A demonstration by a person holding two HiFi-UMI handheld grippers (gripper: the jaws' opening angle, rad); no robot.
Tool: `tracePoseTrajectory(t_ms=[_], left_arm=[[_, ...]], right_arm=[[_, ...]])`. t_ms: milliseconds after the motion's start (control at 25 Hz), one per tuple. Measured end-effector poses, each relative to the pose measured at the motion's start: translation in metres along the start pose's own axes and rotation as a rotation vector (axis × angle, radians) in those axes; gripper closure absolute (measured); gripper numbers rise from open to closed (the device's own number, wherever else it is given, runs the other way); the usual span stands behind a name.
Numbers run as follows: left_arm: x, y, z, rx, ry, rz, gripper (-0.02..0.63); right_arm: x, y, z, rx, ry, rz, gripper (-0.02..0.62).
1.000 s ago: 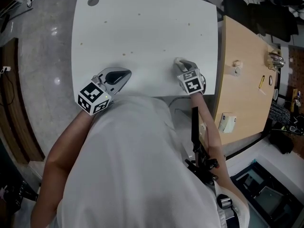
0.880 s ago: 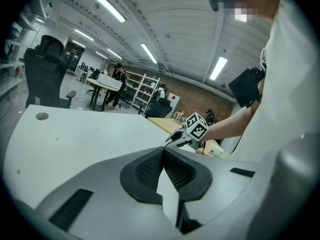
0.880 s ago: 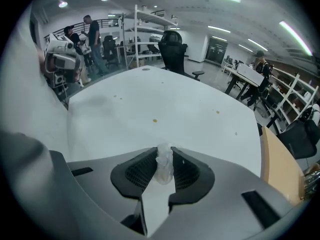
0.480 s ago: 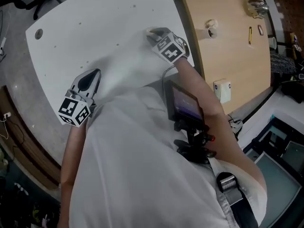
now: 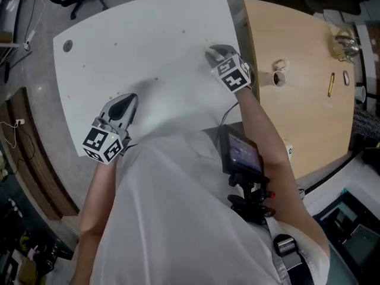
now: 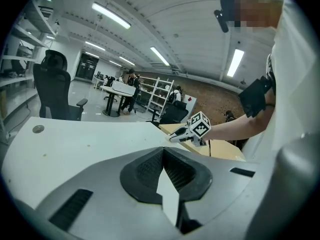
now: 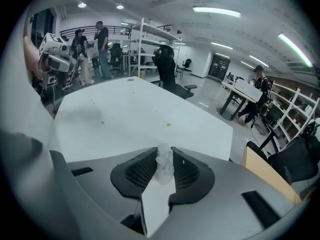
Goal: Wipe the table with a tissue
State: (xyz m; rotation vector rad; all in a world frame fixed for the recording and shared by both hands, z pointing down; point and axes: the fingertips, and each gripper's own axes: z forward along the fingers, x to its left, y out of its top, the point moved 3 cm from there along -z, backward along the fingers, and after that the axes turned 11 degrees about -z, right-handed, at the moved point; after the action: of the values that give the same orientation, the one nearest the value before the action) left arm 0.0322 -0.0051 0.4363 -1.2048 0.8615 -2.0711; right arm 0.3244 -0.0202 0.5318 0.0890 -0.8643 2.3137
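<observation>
Open-plan office; a white rounded table (image 5: 148,40) is dotted with small brown specks (image 7: 168,124). My right gripper (image 5: 215,53) is clamped on a crumpled white tissue wad (image 7: 164,167), near the table's right edge, beside the light wooden desk (image 5: 297,111). My left gripper (image 5: 127,101) has its jaws pressed together, empty, by the near edge. I judge the wiping under way; next, press the wad flat and drag it across the specks.

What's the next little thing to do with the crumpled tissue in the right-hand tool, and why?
Probably press the tissue onto the white table and sweep it toward the small brown spots. The right gripper is clamped on the wad near the table's right edge, and specks ahead of it are not yet wiped. Whether the tissue already touches the surface cannot be told.
</observation>
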Motion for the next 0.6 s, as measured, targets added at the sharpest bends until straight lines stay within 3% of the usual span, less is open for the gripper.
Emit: tracePoseTrajectory(t_ms=[400, 600], left_arm=[[-0.024, -0.029, -0.008, -0.024, 0.108, -0.087, 0.600], [-0.025, -0.031, -0.018, -0.039, 0.154, -0.102, 0.598]], right_arm=[[-0.062, -0.005, 0.055, 0.098, 0.027, -0.153, 0.508], [-0.060, -0.007, 0.072, 0.128, 0.066, -0.204, 0.513]])
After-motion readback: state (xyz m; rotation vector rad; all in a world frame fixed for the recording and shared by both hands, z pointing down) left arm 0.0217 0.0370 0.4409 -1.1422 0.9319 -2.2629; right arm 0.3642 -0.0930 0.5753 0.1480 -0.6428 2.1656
